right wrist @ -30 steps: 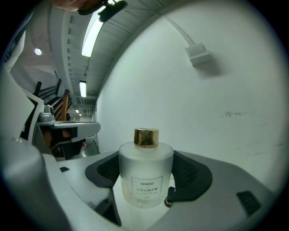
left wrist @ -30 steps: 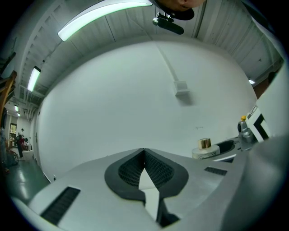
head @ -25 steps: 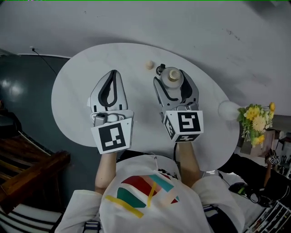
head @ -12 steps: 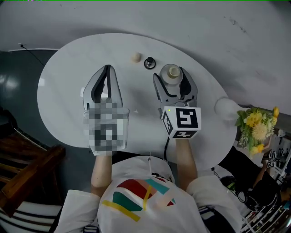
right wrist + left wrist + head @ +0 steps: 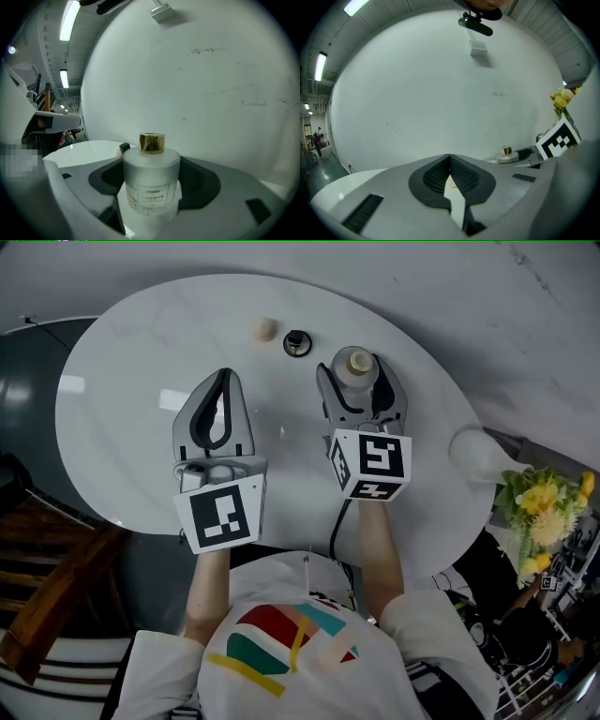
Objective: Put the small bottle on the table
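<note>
The small bottle is frosted white with a gold cap. It stands upright between the jaws of my right gripper, which is shut on its body, over the far right part of the round white table. I cannot tell whether its base touches the tabletop. My left gripper hovers to the left of it, shut and holding nothing, its fingertips meeting. The left gripper view also catches the bottle off to the right.
A small beige ball and a black ring-shaped cap lie on the table beyond the grippers. A white round object and yellow flowers sit past the table's right edge. A dark wooden chair stands at left.
The right gripper has carried the bottle a little to the right, away from the black cap. The left gripper stays shut. The head view has shifted.
</note>
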